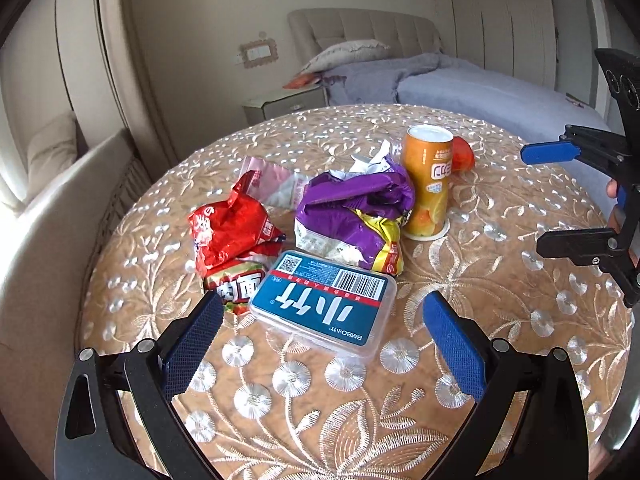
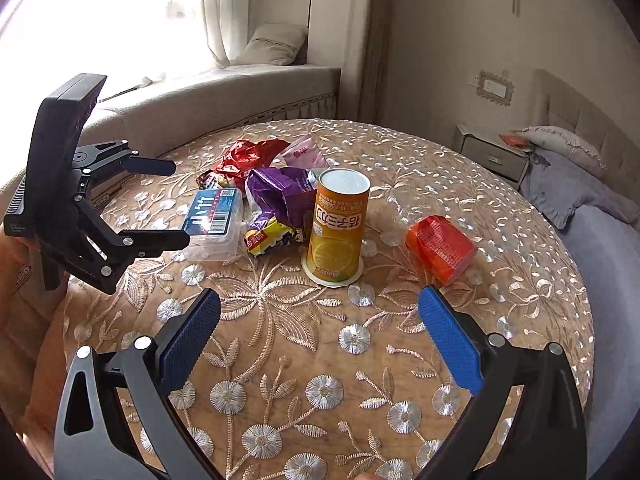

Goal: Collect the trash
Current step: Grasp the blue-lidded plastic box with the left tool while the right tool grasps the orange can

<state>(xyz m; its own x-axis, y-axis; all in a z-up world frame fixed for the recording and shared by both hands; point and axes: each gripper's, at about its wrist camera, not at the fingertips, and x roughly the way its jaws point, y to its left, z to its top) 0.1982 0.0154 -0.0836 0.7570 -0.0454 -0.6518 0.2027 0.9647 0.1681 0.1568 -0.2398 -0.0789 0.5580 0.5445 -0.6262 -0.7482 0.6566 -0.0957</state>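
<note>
table [image 1: 460, 280]: we see all trash on it, mid-frame in the left wrist view | tissue box [image 1: 324, 300] lower centre | noodle packet [image 1: 232, 236] to its left | crumpled wrapper [image 1: 352, 212] above the box | can [image 1: 428, 184] upright, right of wrapper | small packet [image 1: 464, 154] behind can | bed [image 1: 480, 92] upper right
</note>
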